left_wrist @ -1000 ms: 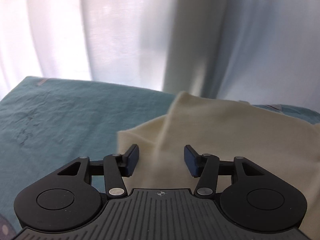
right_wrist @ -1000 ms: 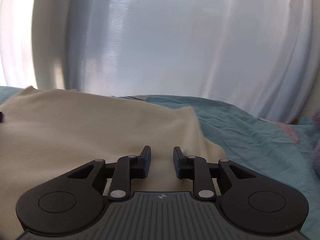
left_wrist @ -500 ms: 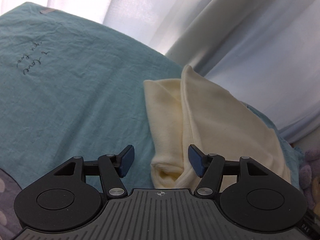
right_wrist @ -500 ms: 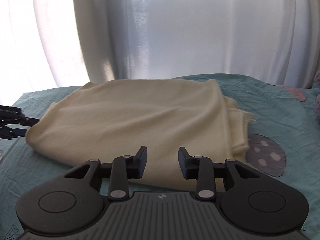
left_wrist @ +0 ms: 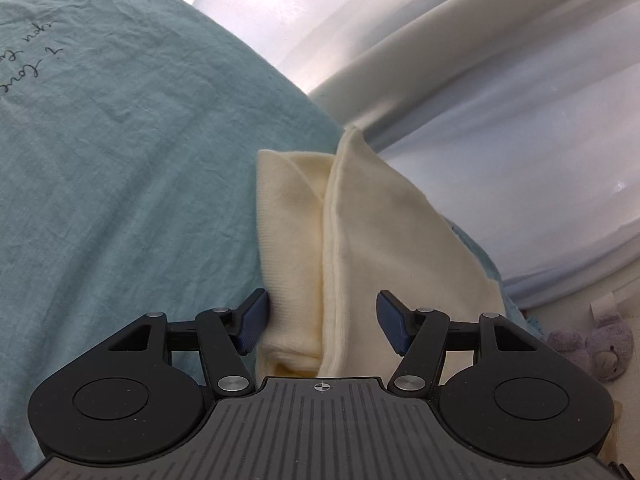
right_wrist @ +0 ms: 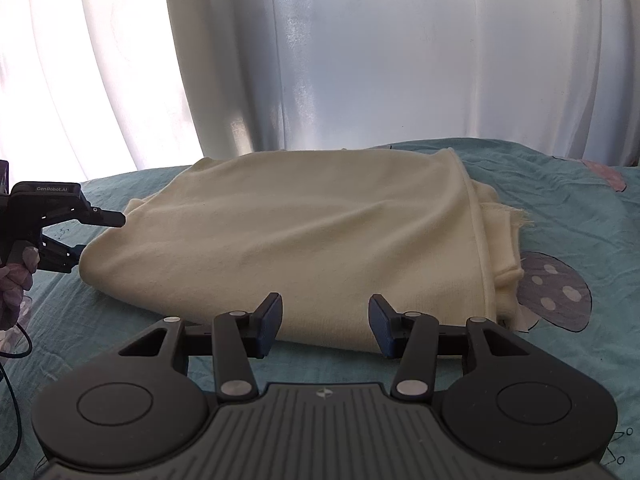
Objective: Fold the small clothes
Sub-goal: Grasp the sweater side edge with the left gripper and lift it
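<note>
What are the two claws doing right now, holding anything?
Left gripper: open, holding nothing; the end of the cloth lies between its fingers.
Right gripper: open, empty, at the cloth's near edge.

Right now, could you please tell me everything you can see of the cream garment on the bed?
The cream garment is a soft, knit-looking cloth, folded over into a thick, rounded bundle that lies flat on the teal bedsheet. Several layered edges with a stitched hem show at its right end, one of them slightly frayed. The left tool is open at its left end, the right tool is open at its near edge, and neither grips it.
</note>
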Tool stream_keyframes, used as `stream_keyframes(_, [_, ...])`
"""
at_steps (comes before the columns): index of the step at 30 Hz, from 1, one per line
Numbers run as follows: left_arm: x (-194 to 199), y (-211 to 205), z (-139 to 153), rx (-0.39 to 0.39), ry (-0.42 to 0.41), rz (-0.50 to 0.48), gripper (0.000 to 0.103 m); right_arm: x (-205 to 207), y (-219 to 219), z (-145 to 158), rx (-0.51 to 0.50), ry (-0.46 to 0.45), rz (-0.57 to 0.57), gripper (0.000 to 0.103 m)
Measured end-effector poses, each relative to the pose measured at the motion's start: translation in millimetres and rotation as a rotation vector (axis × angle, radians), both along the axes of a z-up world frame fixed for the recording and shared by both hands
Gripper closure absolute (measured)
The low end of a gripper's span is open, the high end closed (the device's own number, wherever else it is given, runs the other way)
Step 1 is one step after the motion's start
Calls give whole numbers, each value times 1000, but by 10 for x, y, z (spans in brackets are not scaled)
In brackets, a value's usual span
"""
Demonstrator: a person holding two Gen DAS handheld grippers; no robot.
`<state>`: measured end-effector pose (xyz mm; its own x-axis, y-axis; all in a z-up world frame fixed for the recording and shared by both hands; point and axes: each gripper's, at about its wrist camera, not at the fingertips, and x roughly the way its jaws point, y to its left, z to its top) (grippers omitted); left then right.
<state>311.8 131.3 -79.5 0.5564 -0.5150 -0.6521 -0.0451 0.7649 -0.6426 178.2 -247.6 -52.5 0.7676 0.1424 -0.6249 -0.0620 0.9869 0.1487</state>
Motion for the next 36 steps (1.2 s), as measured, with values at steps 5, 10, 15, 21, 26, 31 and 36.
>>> stream_keyframes(5, [75, -1, -44, -16, -2, -14, 49, 57, 48, 4, 50, -8, 20, 56])
stream_keyframes(10, [121, 39, -101, -27, 28, -11, 73, 184, 151, -87, 98, 52, 46, 56])
stream_keyframes(15, [102, 47, -135, -41, 9, -12, 68, 282, 284, -97, 108, 80, 74, 56])
stream_keyframes(21, [177, 33, -160, -50, 24, 10, 76, 322, 400, -74, 82, 86, 81, 56])
stream_keyframes(26, [160, 27, -51, -47, -2, -1, 81, 277, 395, -104, 66, 99, 64, 56])
stream_keyframes(31, [140, -9, 141, -100, -44, -14, 82, 283, 347, -108, 60, 98, 31, 56])
stream_keyframes(36, [104, -275, 455, -81, -111, -78, 83, 323, 349, -65, 73, 62, 28, 66])
